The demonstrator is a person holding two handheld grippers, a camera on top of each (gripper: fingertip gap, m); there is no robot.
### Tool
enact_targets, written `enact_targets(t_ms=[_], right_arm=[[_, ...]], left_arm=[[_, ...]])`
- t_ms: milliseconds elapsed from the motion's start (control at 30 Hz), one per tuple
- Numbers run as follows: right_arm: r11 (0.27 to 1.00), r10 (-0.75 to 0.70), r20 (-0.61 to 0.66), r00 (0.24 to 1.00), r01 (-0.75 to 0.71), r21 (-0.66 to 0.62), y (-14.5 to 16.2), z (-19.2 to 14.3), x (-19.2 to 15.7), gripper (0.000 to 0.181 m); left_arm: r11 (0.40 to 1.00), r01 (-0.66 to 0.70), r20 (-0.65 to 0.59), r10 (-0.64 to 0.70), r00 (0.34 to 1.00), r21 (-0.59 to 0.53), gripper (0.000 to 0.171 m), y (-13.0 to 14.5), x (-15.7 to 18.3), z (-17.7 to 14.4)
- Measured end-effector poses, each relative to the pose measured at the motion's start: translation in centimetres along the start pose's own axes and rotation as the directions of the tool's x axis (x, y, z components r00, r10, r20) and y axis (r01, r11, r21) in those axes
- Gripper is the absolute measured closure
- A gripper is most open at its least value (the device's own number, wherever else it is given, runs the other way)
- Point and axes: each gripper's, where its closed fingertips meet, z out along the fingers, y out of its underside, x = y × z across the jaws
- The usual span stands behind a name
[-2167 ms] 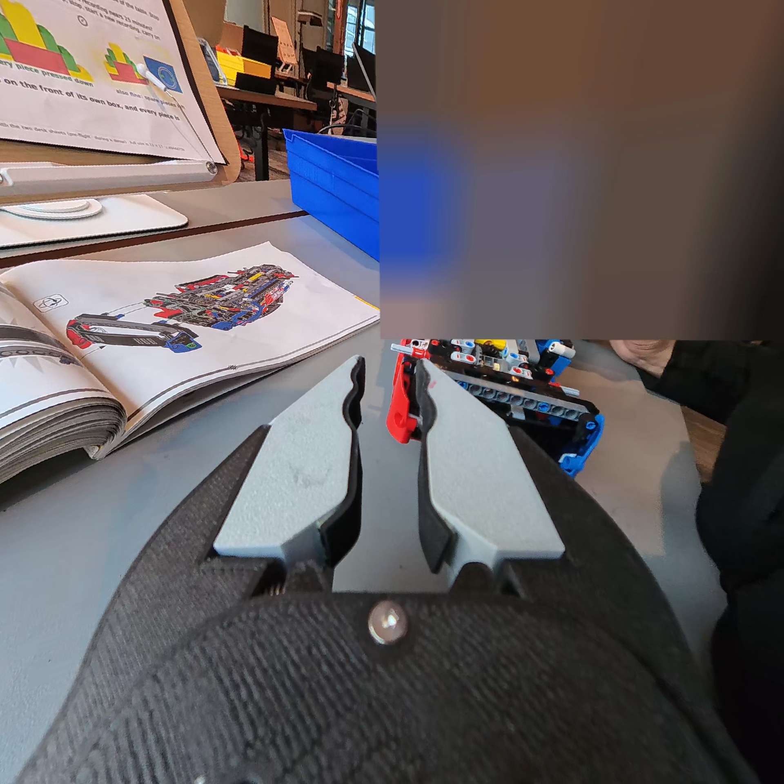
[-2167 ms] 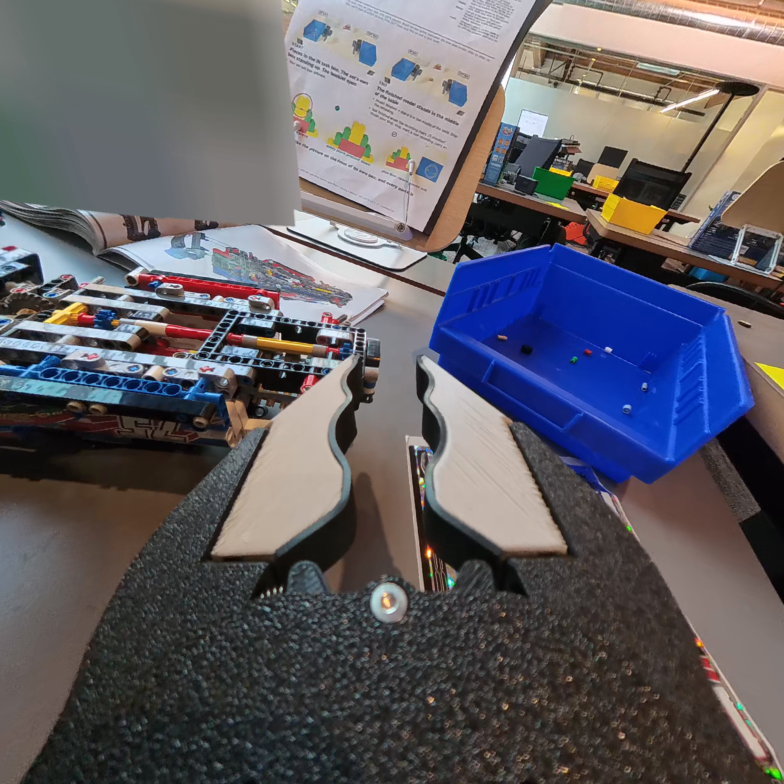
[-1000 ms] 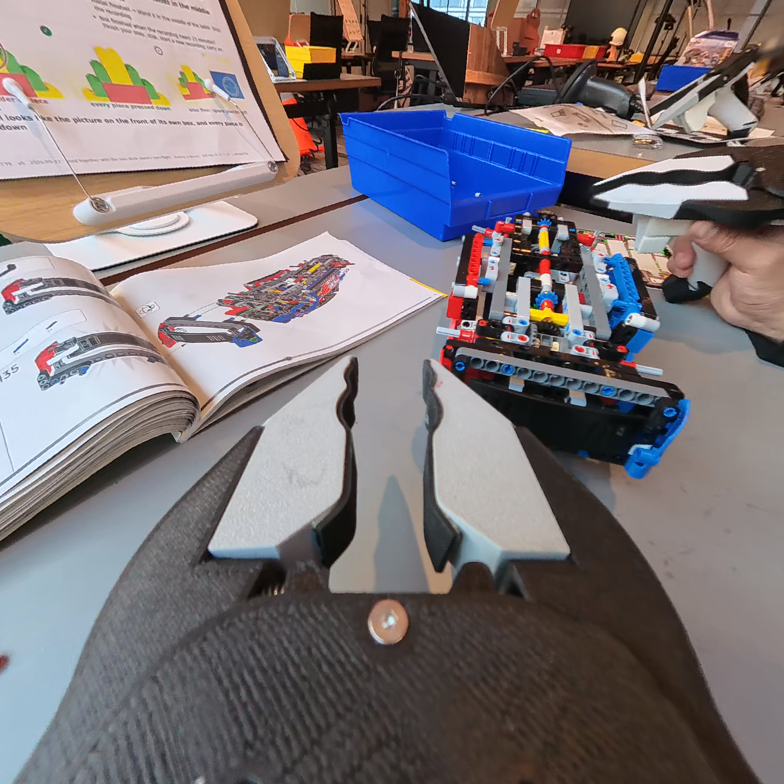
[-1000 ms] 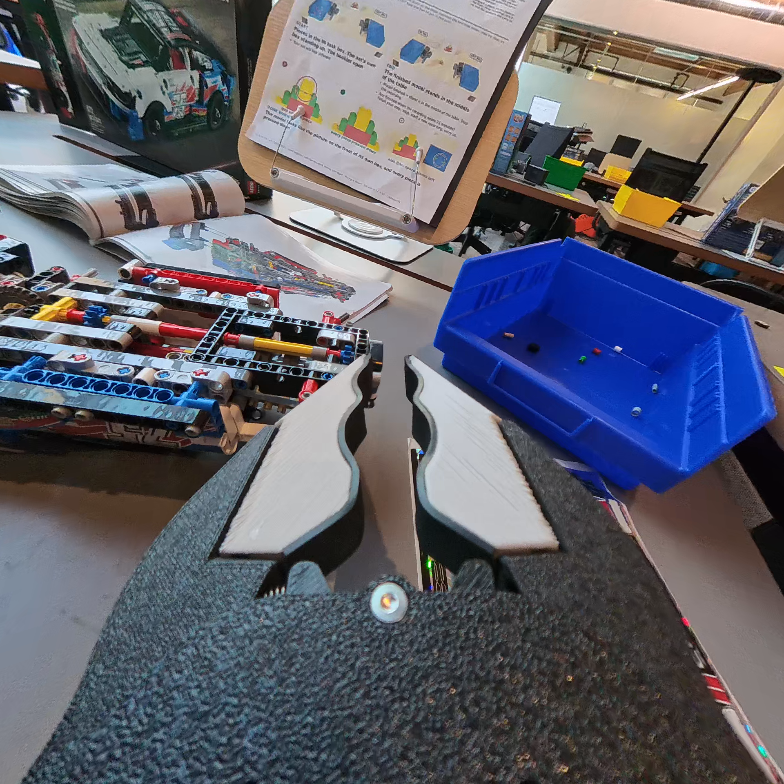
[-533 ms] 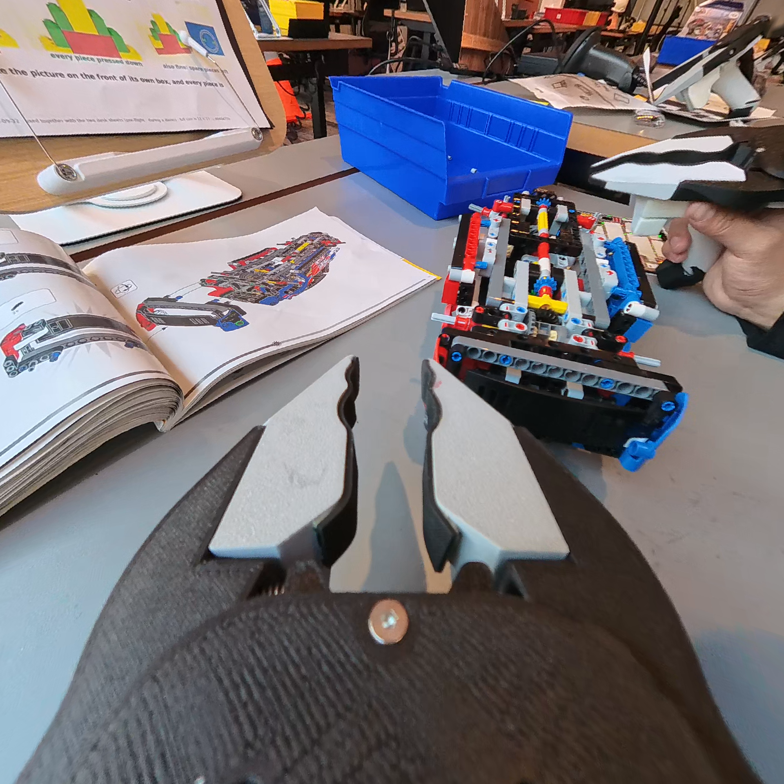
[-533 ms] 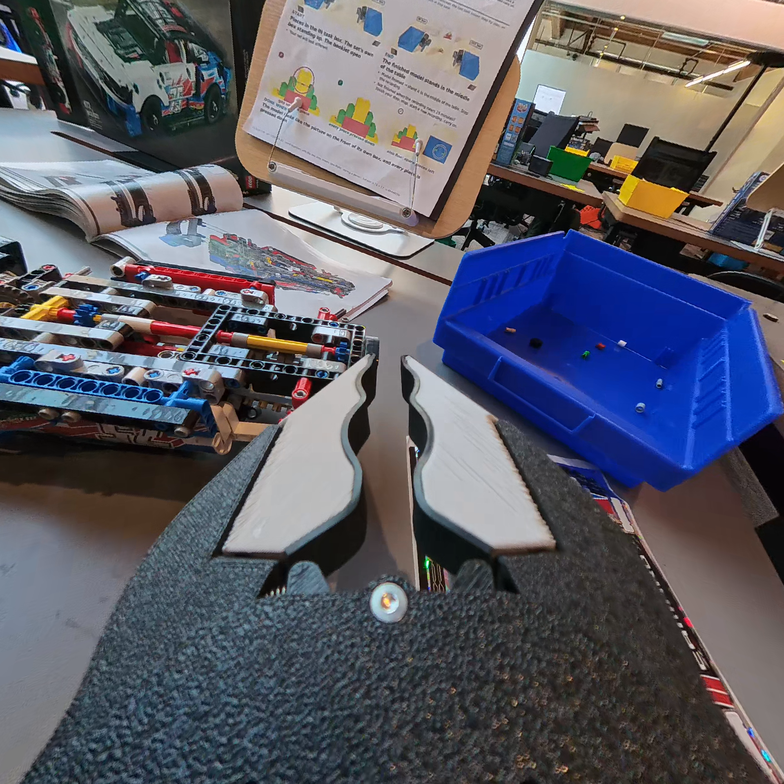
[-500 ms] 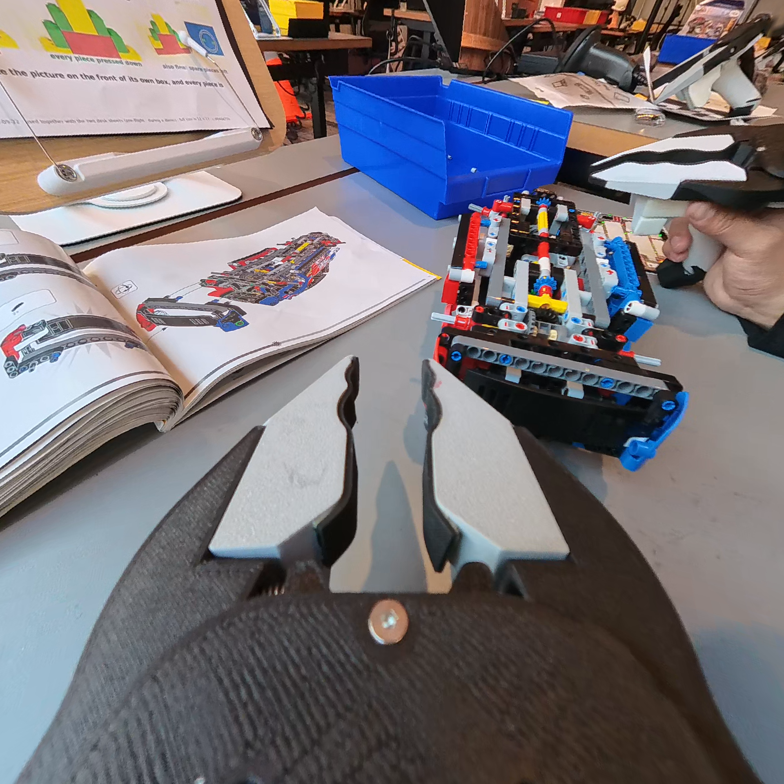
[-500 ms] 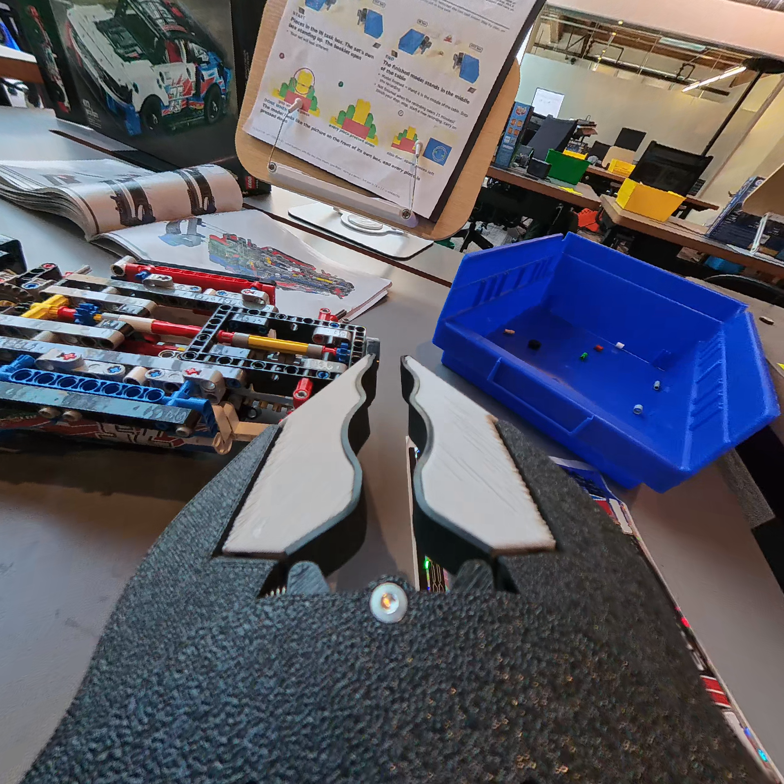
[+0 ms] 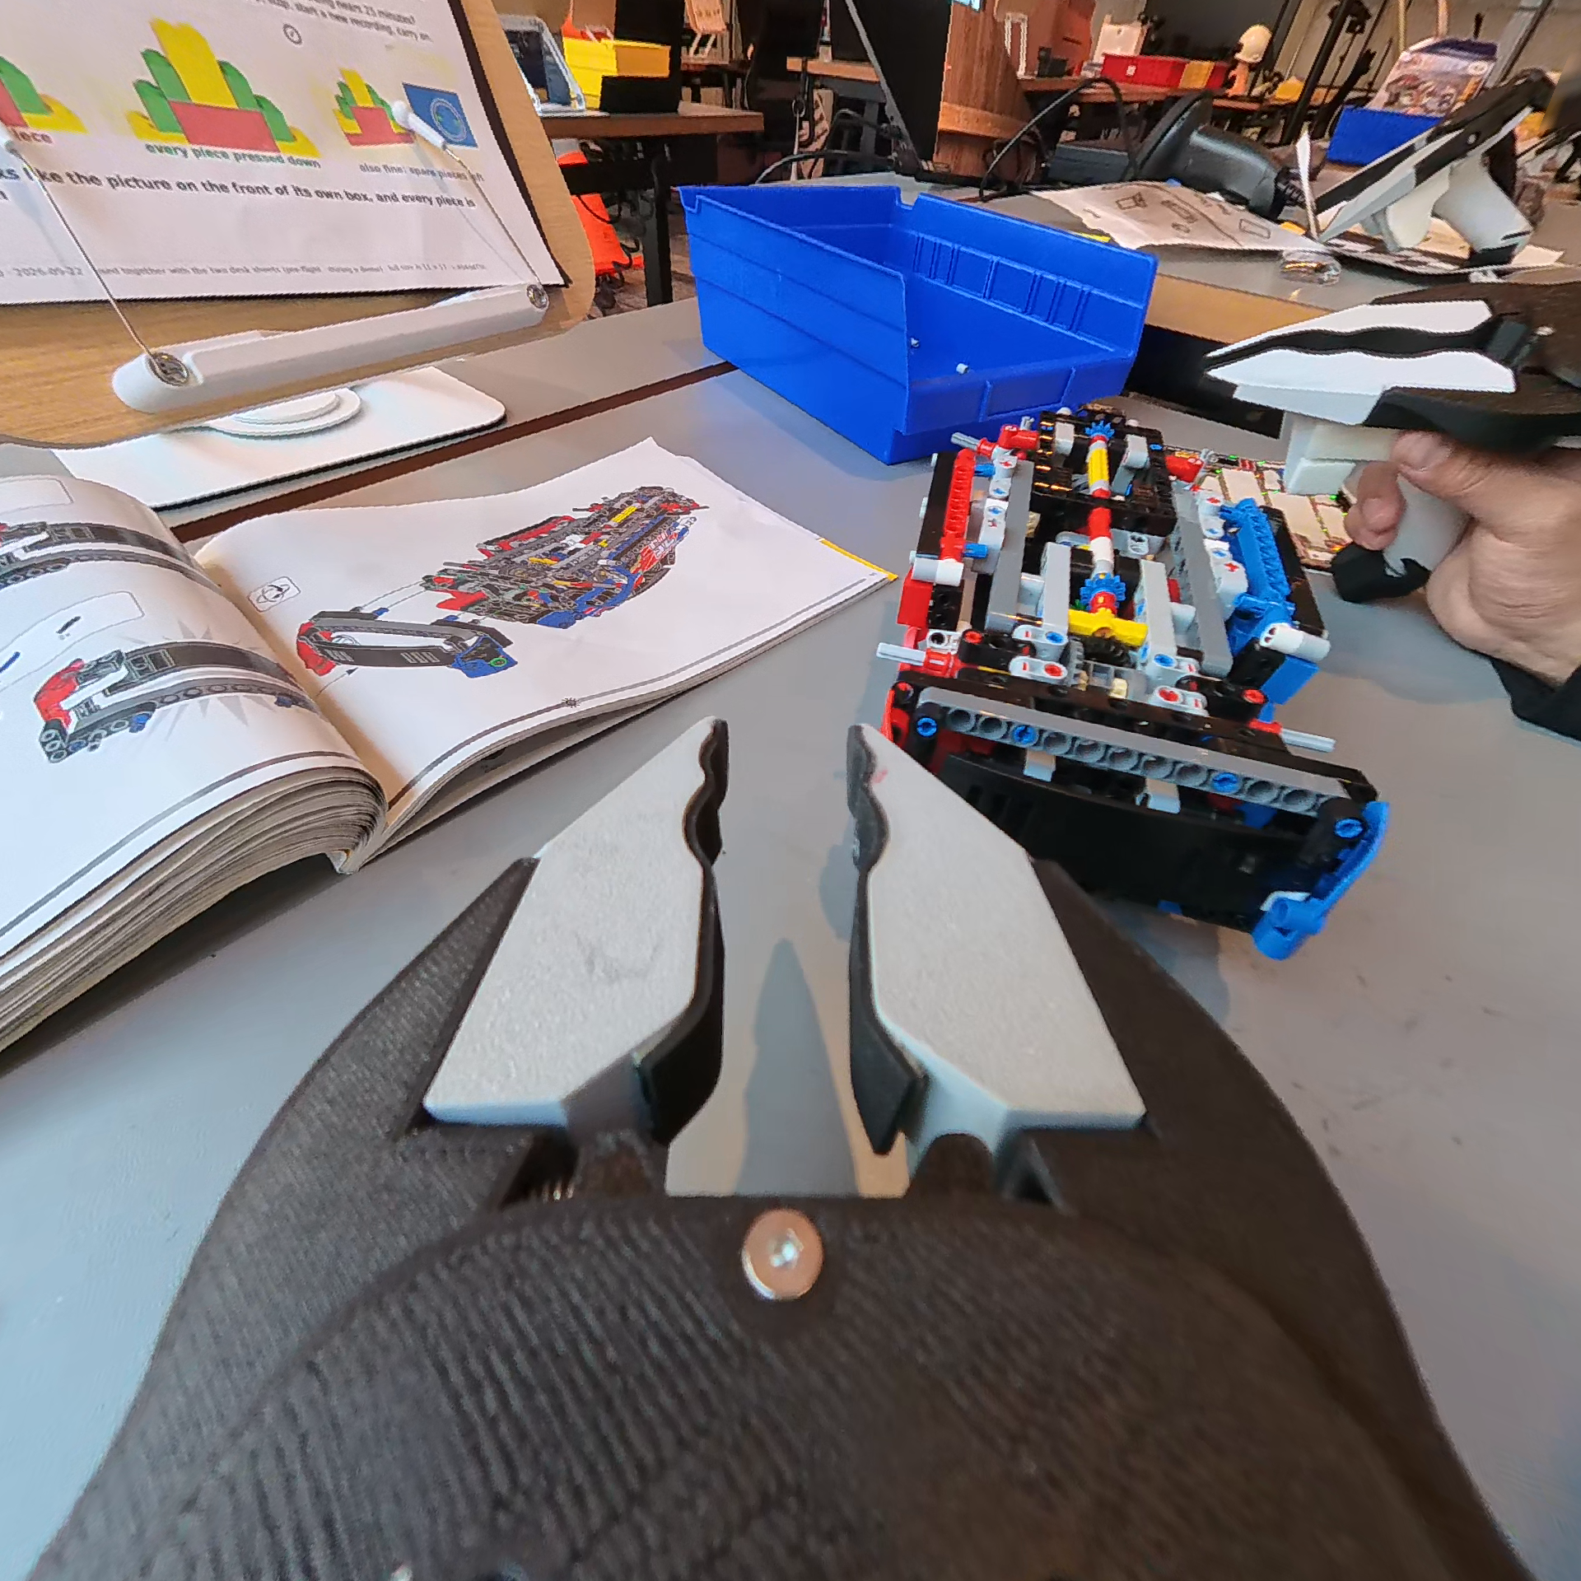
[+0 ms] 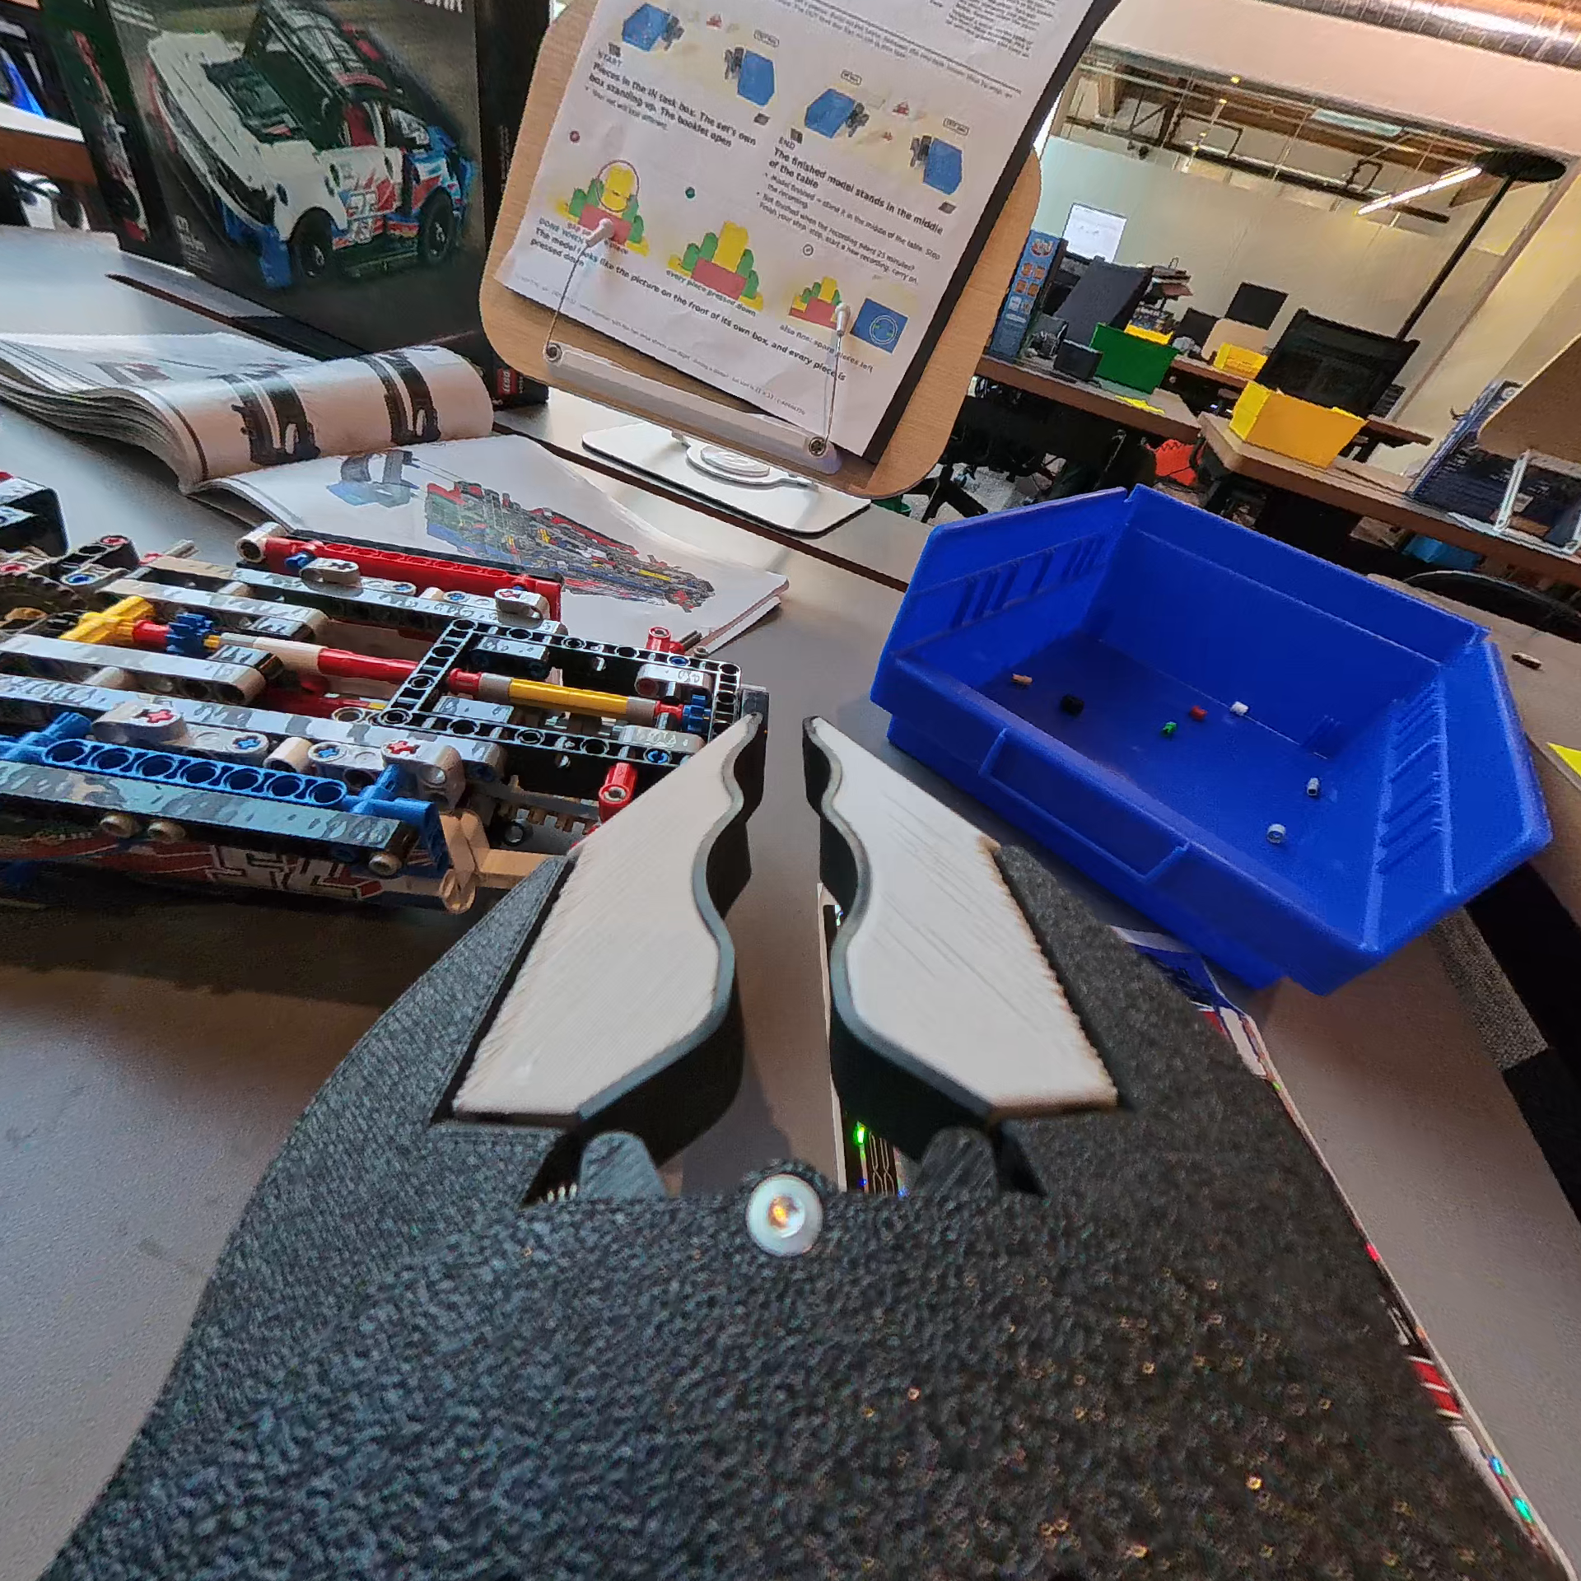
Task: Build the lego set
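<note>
The lego car (image 9: 1104,650) sits on the grey table (image 9: 1412,1069), near the middle. It is a flat frame of black, grey, red and blue bars, with a yellow and red rod down its middle. It lies flat and nothing holds it.

The left gripper (image 9: 787,753) hangs over the table just beside the near end of the car. Its jaws are a little apart with nothing between them. The right gripper (image 10: 780,734) is at the far end of the car, close to a black corner of the frame. Its jaws are a little apart too, and they hold nothing. A hand (image 9: 1489,547) holds the right gripper by its white handle.

The open book (image 9: 479,616) lies on the table on the left of the car, showing a drawing of the car. Behind the book stands a paper sheet (image 10: 753,180) on a wooden stand. The car box (image 10: 282,145) stands at the back of the table.

A blue bin (image 10: 1215,736) sits by the far end of the car. It has a few tiny parts (image 10: 1172,727) on its floor.
</note>
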Motion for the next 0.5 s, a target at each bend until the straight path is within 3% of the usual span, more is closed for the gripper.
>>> enact_targets(t_ms=[500], right_arm=[[1.000, -0.008, 0.006, 1.000, 0.008, -0.007, 0.08, 0.06, -0.17, 0.175]], left_arm=[[1.000, -0.014, -0.006, 0.014, 1.000, -0.002, 0.147, -0.02, 0.23, 0.00]])
